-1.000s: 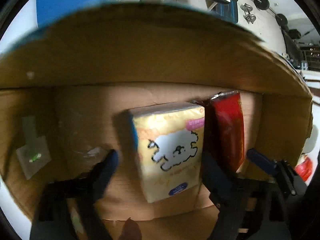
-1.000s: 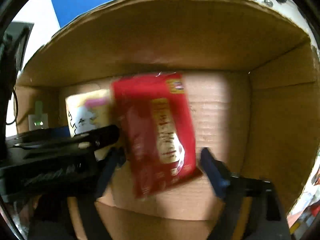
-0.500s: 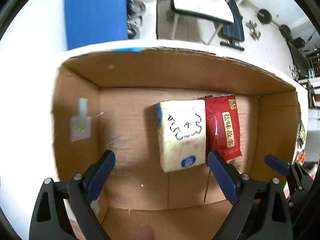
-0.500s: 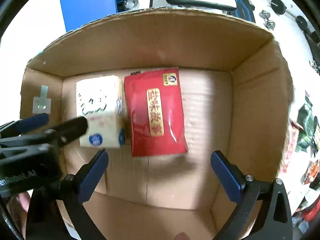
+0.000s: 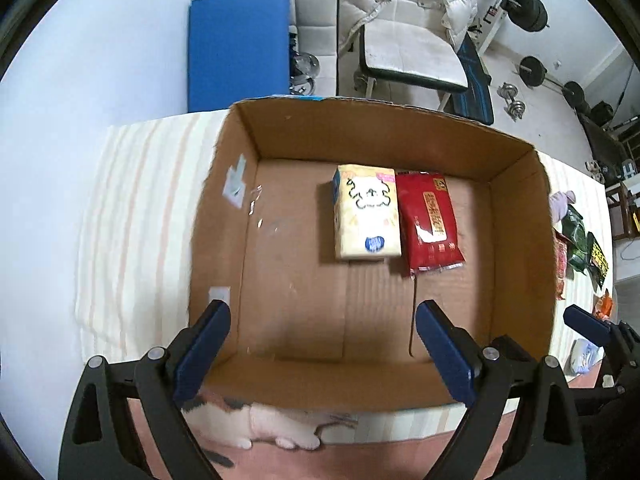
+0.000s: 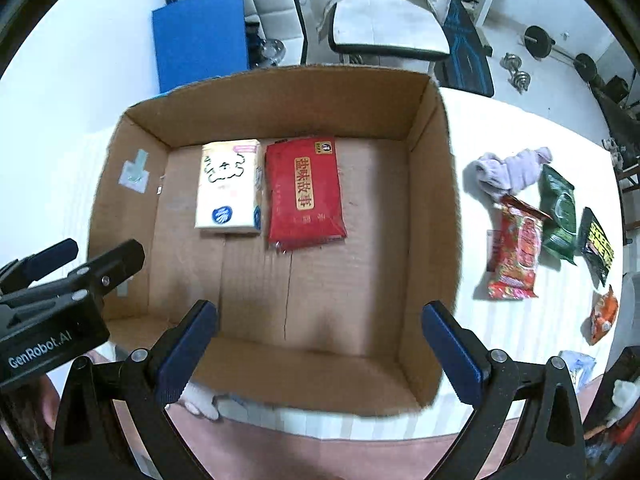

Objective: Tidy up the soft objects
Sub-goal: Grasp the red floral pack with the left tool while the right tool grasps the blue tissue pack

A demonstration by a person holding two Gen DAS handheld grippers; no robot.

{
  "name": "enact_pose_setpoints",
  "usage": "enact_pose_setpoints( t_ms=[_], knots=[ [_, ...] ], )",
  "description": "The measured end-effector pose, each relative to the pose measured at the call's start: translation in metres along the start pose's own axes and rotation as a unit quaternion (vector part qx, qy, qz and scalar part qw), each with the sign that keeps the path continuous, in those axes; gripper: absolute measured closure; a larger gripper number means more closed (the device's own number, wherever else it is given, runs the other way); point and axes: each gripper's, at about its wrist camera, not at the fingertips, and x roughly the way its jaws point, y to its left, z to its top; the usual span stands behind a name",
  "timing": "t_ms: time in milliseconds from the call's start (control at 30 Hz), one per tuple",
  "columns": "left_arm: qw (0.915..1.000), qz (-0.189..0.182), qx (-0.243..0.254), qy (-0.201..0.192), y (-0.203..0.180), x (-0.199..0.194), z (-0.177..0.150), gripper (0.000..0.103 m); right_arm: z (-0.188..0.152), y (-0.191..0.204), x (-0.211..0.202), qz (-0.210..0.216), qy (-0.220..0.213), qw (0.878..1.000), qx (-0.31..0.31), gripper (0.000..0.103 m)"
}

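Snack bags (image 6: 516,256) are lying loose on the table by the box's (image 6: 434,184) right wall, beside a purple cloth (image 6: 512,170); they are probably light, crinkly and slippery, best pinched mid-body. Both the left gripper (image 5: 320,344) and right gripper (image 6: 320,340) are hanging spread and empty over the near rim.

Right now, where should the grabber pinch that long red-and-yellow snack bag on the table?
Probably its middle, from above. The red-and-yellow snack bag lies flat, long and narrow, so the open right gripper could close across its narrow width, away from the green bag beside it.
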Motion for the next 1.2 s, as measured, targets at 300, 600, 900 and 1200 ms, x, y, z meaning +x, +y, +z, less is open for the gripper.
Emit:
enact_pose_setpoints(
  t_ms=[300,600,900,1200],
  knots=[
    [0.9986,0.002,-0.008,-0.052,-0.027,-0.067,-0.023,0.008,-0.025,-0.021,-0.052,0.045,-0.044,0.998,-0.001,0.000],
    [0.9930,-0.041,0.095,-0.056,-0.160,-0.088,-0.022,0.008,-0.068,-0.163,-0.092,0.060,-0.064,0.991,0.100,0.000],
    [0.9863,-0.066,0.144,0.048,-0.298,0.016,-0.008,0.008,-0.165,-0.395,-0.042,0.034,0.013,0.922,0.385,0.000],
    [0.9784,-0.035,0.140,0.148,-0.354,0.117,0.002,0.008,-0.229,-0.487,0.069,0.146,0.062,0.775,0.612,0.000]
  ],
)
